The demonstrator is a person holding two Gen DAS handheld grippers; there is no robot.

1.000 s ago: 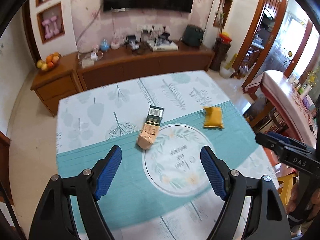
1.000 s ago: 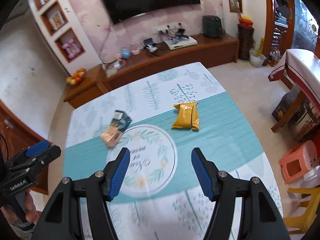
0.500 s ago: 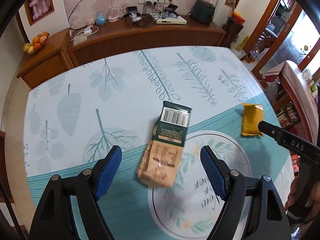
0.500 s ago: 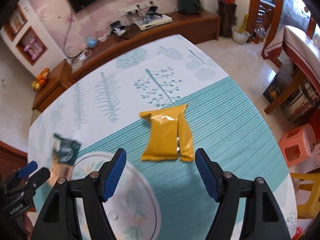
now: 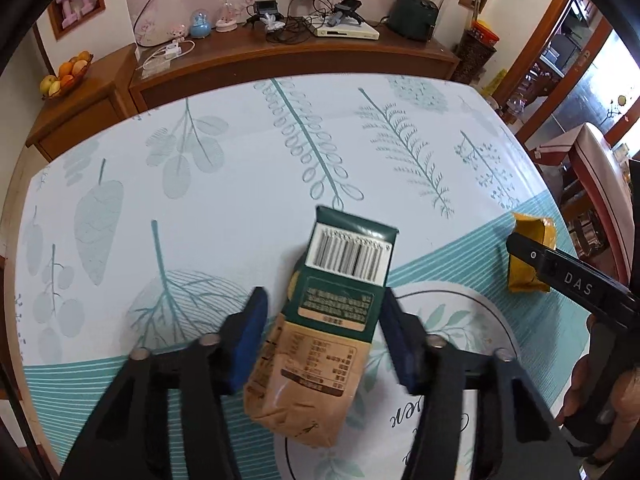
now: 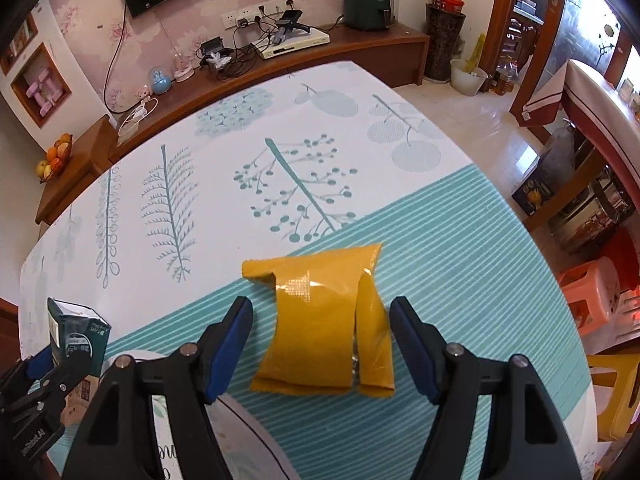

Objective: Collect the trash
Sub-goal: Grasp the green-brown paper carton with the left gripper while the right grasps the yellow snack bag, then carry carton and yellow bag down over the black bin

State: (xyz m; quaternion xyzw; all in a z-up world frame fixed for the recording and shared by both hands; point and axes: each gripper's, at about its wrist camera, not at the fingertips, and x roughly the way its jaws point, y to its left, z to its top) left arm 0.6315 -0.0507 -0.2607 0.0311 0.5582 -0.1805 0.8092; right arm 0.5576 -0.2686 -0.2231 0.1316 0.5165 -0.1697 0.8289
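Observation:
A green and brown paper pouch (image 5: 332, 320) lies flat on the leaf-patterned tablecloth (image 5: 200, 200). My left gripper (image 5: 322, 320) points down over it with its jaws closing. The pouch lies between the blue pads, and a narrow gap still shows on the left side. A yellow foil packet (image 6: 316, 320) lies on the teal stripes between the pads of my right gripper (image 6: 320, 312). Those jaws are closing too, with gaps on both sides. In the left wrist view the yellow packet (image 5: 532, 236) shows partly behind the right gripper's finger.
A wooden sideboard (image 5: 280, 60) with cables and a fruit bowl (image 5: 66, 74) runs behind the table. The table's right edge (image 6: 560, 280) drops to a tiled floor with an orange stool (image 6: 592, 292) and a yellow stool (image 6: 616, 392).
Both grippers have come down and forward onto their items, and each item now fills the view between the pads. The left jaws have narrowed markedly around the pouch, and the right jaws slightly.

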